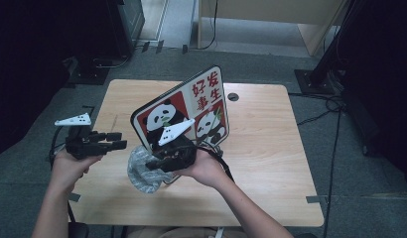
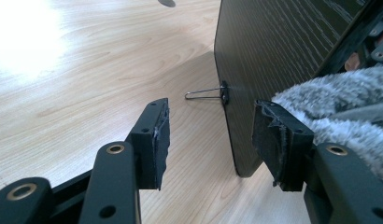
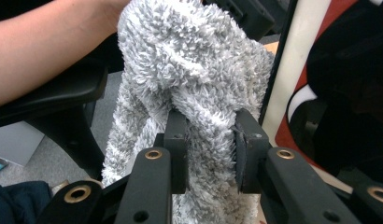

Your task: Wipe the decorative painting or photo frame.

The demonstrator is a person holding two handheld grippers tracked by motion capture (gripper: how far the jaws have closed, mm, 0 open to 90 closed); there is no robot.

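A panda picture board (image 1: 191,106) stands tilted on the wooden table (image 1: 261,148), propped by a wire stand (image 2: 203,93) on its dark back (image 2: 273,56). My right gripper (image 1: 154,163) is shut on a fluffy grey cloth (image 1: 142,171), held against the board's lower front edge. In the right gripper view the cloth (image 3: 189,74) bulges between the pads, with the board's red and cream face (image 3: 297,93) just beside it. My left gripper (image 1: 119,140) hovers to the left of the board, open and with nothing between its fingers (image 2: 154,135). The cloth (image 2: 339,107) shows behind its right finger.
The table has a round cable hole (image 1: 233,96) at the back. Dark stands (image 1: 310,79) and cables (image 1: 335,129) lie on the floor to the right and back left. A chair arm (image 3: 49,102) sits near the front edge.
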